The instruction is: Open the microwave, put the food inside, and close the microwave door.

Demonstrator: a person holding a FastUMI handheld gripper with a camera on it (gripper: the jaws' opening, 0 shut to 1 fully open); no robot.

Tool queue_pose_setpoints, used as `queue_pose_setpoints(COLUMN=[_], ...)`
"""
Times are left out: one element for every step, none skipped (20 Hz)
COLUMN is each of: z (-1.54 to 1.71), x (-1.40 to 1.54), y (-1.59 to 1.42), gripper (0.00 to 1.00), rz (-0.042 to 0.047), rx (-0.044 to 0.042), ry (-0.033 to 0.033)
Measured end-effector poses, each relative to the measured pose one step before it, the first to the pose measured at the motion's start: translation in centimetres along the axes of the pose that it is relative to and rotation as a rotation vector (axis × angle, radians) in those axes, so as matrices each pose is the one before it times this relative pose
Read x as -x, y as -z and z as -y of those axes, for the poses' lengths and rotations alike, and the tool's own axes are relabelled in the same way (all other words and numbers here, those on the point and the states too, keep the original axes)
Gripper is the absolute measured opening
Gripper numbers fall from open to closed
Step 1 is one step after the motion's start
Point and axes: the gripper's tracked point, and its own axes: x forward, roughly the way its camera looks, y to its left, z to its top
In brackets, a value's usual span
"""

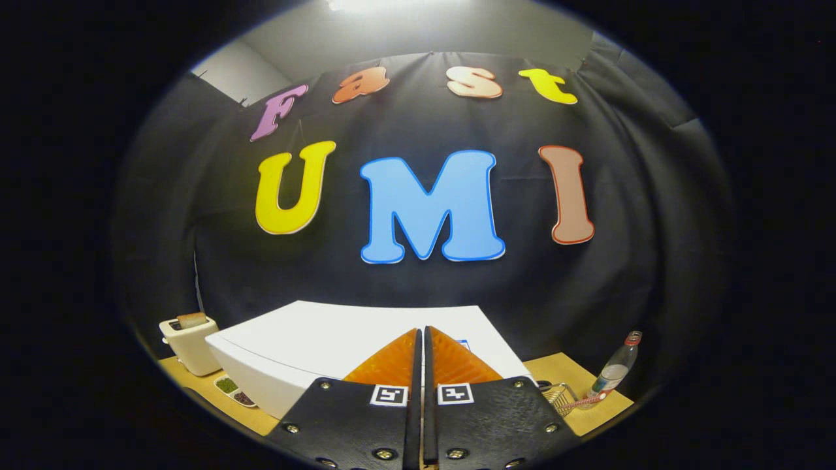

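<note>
I see the boxy white microwave (339,339) from above, its flat top just beyond my fingers, sitting mid-counter on the tan wooden counter (588,391). My gripper (420,339) has its orange fingers (392,362) clenched together on nothing, held high, I judge, before dropping to the door. Far left stands a cream toaster (189,343); a small dish of green and dark bits (234,390) lies nearer. Right: a wire basket (560,395) and a clear bottle (614,372).

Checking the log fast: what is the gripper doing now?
Gripper: shut, fingers together, holding nothing, above the white microwave.
</note>
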Motion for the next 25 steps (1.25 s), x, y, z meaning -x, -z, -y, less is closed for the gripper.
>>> queue_pose_setpoints(z=[0.352, 0.496, 0.162, -0.397, -0.454, -0.069, 0.289, 0.05, -0.362, -0.281, 0.06, 0.09, -0.066, -0.013, 0.181, 0.908, 0.832, 0.292, -0.173, -0.237, -0.114, 0.066, 0.253, 0.195, 0.033], x=[1.096, 1.104, 1.076, 1.181, 1.224, 0.998, 0.481, 0.324, 0.109, 0.128, -0.082, -0.03, -0.229, 0.024, 0.036, -0.551, 0.002, 0.011, 0.177, 0.009, -0.042, -0.01, -0.11, -0.043, 0.033], y=[-1.213, -1.006, -0.888, -0.951, -1.041, -1.092, -0.928, -0.4, 0.071, 0.091, 0.085, 0.225, 0.342, -0.04, -0.157, 0.187, 0.044, -0.264, -0.012, 0.197, 0.187, 0.043, 0.031, -0.039, -0.083], gripper=[0.02, 0.02, 0.02, 0.02, 0.02, 0.02, 0.02, 0.02, 0.02, 0.02, 0.02, 0.02, 0.03, 0.35, 0.66, 0.98, 0.96, 0.96, 0.96, 0.96, 0.96, 0.96, 0.96, 0.96, 0.96], rz=[0.02451, 0.017, 0.00968, 0.01064, 0.01705, 0.02702, 0.02909, 0.01365, 0.00176, -0.0045, -0.00265, -0.00883, -0.01347, -0.00378, -0.00396, -0.00066, 0.00422, 0.00698, 0.00035, -0.0052, -0.00776, -0.00412, -0.0009, 0.00073, 0.00242], rx=[0.01275, 0.00997, 0.00573, -0.00335, -0.00776, 0.00674, 0.01785, 0.01155, -0.00084, -0.00693, -0.00282, -0.00505, -0.01069, -0.00502, 0.00807, 0.01121, 0.01072, 0.00505, -0.0059, -0.01319, -0.01205, -0.00406, 0.00069, 0.00133, -0.00062], ry=[0.00811, 0.01392, 0.00309, -0.01878, -0.0209, 0.00216, 0.0082, 0.0064, -0.00717, -0.00596, -0.00107, 0.00219, 0.00243, 0.00065, 0.01541, 0.03234, 0.03246, 0.01232, -0.00273, -0.01361, -0.01071, -0.00281, 0.00387, 0.00455, -0.0012])
